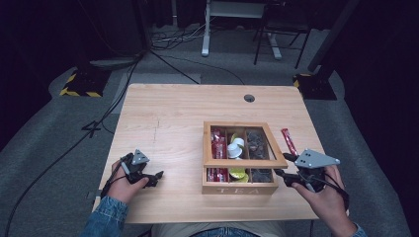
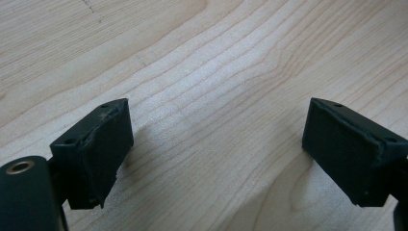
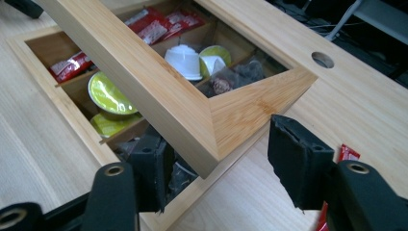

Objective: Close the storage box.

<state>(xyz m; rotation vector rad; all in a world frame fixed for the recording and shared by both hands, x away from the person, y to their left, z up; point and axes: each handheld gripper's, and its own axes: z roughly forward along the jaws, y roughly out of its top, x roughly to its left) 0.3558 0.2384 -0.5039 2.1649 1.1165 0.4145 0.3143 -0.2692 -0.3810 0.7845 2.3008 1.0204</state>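
A: Where do we stand with the tea box (image 1: 240, 187)?

B: It sits on the surface (image 1: 168, 123), right of the middle and close to our edge. Its framed lid (image 1: 244, 162) is partly raised, tilted over the compartments rather than lying flat. In the right gripper view the near corner of the lid (image 3: 231, 113) hangs above the box wall (image 3: 62, 103), with red sachets (image 3: 159, 24), white and green capsules (image 3: 185, 60) and dark packets showing beneath it.

A: And our right hand-held gripper (image 1: 291, 174)?

B: It is just beside the box's right front corner, jaws pointing left toward it. The jaws stand partly apart and straddle that lid corner: one pad (image 3: 154, 175) is below the frame, inside the box, the other pad (image 3: 298, 159) is outside it. We see a gap on the outer side, so we judge nothing is gripped.

A: The left hand-held gripper (image 1: 157, 177)?

B: Wide open, empty, resting low over bare wood, well apart from the box on its left side.

A: So what does the next move turn on?

B: The lid's right rail runs away from us, and its corner lies between the right jaws. The right hand is far nearer. A loose red sachet (image 1: 288, 140) lies just beyond that hand, on the surface.
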